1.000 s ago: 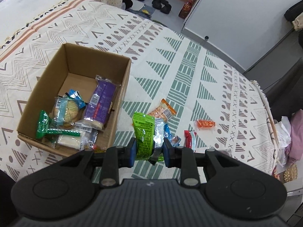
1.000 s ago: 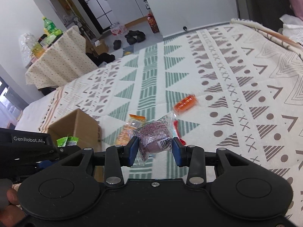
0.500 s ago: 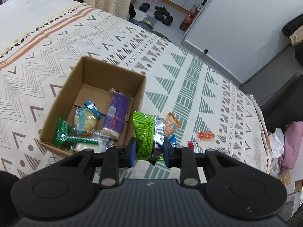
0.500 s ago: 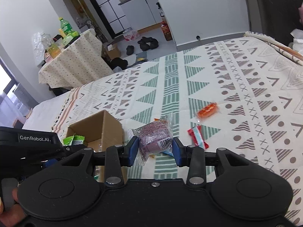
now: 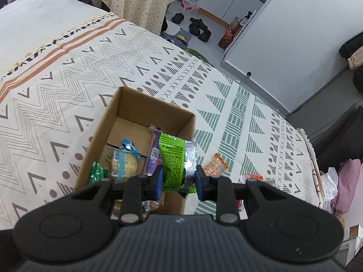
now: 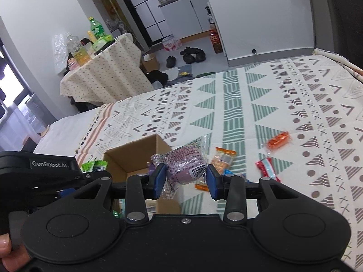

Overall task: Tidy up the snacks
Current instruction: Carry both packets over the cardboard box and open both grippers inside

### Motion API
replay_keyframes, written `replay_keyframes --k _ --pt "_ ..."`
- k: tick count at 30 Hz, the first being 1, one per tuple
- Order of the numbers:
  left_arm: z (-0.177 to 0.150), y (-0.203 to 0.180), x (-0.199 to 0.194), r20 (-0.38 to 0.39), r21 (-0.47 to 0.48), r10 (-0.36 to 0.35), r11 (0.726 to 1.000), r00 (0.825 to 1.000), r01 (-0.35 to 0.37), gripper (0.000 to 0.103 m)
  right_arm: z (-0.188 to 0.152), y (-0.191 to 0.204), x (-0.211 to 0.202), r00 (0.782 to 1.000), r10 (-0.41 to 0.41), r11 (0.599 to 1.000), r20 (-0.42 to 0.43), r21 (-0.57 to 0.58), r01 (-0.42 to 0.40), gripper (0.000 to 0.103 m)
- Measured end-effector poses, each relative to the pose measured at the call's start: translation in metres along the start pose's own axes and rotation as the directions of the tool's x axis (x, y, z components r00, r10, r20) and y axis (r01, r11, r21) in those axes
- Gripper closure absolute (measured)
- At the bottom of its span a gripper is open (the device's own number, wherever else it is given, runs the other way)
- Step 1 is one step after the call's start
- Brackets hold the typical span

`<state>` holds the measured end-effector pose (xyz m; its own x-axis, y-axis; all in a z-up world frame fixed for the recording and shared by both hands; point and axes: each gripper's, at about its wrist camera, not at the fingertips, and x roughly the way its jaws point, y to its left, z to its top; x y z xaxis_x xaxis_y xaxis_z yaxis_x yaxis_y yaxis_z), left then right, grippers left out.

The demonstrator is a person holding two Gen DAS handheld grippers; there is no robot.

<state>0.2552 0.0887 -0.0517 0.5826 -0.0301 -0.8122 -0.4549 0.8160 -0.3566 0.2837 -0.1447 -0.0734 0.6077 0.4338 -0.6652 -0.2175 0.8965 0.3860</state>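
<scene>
Green snack packet [image 5: 171, 162] clamped in left tool [image 5: 177, 179], hanging over cardboard box [image 5: 127, 104] near its right wall, long axis running away from camera, top seal pointing to box's far wall. Right tool [image 6: 185, 179] clenched on purple wrapped bun [image 6: 185, 162], lying crosswise between pads, level with box's near right corner. Box sits mid-bed on patterned bedspread [image 5: 68, 68]. Best play, judging here: slide left packet further inward before letting go, avoid draping over wall. Loose orange packet [image 6: 278, 140] waits toward bed's right edge.

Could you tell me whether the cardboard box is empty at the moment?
No, the cardboard box already holds several snacks, including a round cookie pack and a purple bar.
</scene>
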Motion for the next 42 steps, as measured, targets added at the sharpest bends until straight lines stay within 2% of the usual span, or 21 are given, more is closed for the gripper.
replay_keyframes --k 10,15,22,33,37,39,42 --pt "0.016 0.032 0.005 -0.001 -0.05 -0.007 0.999 1.0 0.007 0.076 -0.005 0.032 0.018 0.999 0.015 0.999 -0.028 -0.035 -0.016 0.065" --pt "0.027 0.05 0.012 -0.012 -0.076 -0.045 0.996 0.999 0.044 0.075 -0.006 0.043 0.026 0.999 0.018 0.999 -0.041 -0.042 -0.019 0.065" --pt "0.042 0.069 0.02 -0.011 -0.099 -0.05 0.994 0.999 0.048 0.075 -0.009 0.061 0.042 0.998 0.037 0.998 -0.057 -0.05 -0.04 0.065" --pt "0.049 0.088 0.058 -0.083 -0.13 -0.038 0.991 0.996 0.027 0.075 -0.008 0.076 0.076 0.993 0.033 0.997 -0.111 -0.06 -0.04 0.065" --pt "0.052 0.093 0.072 -0.116 -0.151 -0.009 0.989 0.993 -0.009 0.07 -0.007 0.081 0.085 0.992 0.025 0.997 -0.128 -0.074 -0.034 0.065" --pt "0.051 0.096 0.077 -0.14 -0.165 -0.002 0.986 0.99 -0.021 0.063 -0.007 0.083 0.089 0.991 0.021 0.997 -0.135 -0.077 -0.031 0.065" --pt "0.048 0.101 0.083 -0.164 -0.187 -0.002 0.982 0.987 -0.029 0.061 -0.007 0.085 0.094 0.989 0.02 0.997 -0.144 -0.077 -0.031 0.065"
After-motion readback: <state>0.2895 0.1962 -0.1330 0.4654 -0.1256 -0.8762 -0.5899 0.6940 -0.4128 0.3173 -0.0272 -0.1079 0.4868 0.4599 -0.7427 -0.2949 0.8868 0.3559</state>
